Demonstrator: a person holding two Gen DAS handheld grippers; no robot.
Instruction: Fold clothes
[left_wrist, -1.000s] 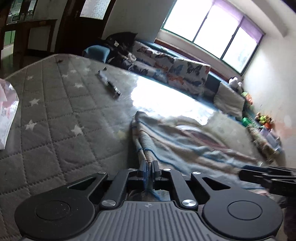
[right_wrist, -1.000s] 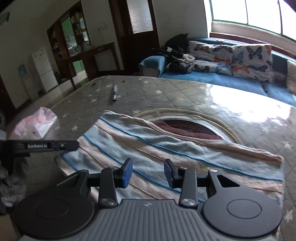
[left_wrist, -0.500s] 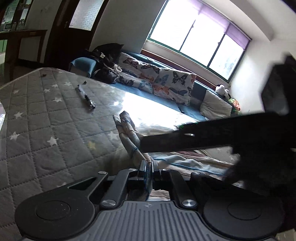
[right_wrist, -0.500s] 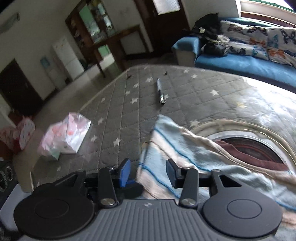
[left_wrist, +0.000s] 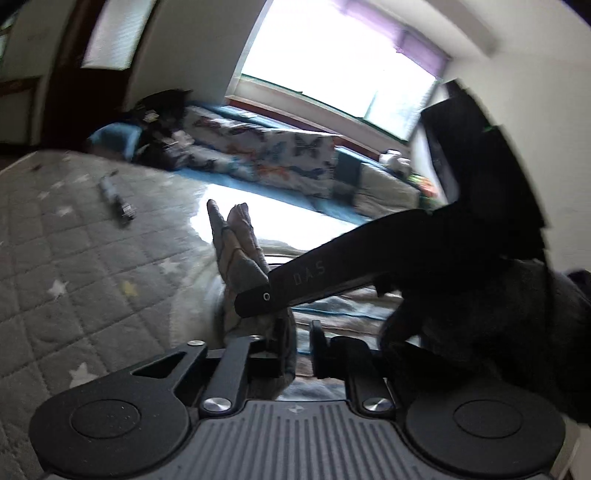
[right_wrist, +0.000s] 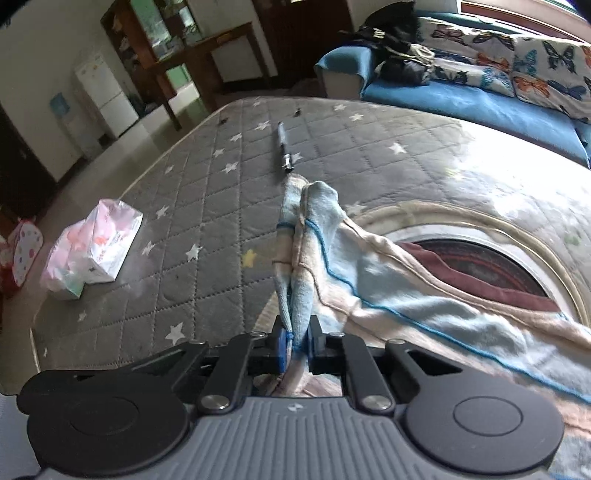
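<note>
Quilted grey mattress with white stars; near-left edge dropping to bare floor, far edge close to a blue sofa with butterfly cushions. Open quilt to the left of the cloth, broken only by a tissue pack near the left edge and a pen-like object lying further out, just beyond the raised cloth tip. Room cramped on the right in the left wrist view: right tongs' black body and a dark gloved hand crossing close in front.

Striped cloth, pale blue and cream with thin blue lines, spread over the mattress right of centre, partly covering a dark round patch. Its left corner gathered into a doubled, upright fold, lifted off the surface.

Right tongs closing, blue pads pinching the bunched corner.

Left tongs opening; a clear gap showing between the fingers, the same gathered fold lying against the left finger only, no longer pressed from both sides. Fold tip standing up ahead, blurred.
</note>
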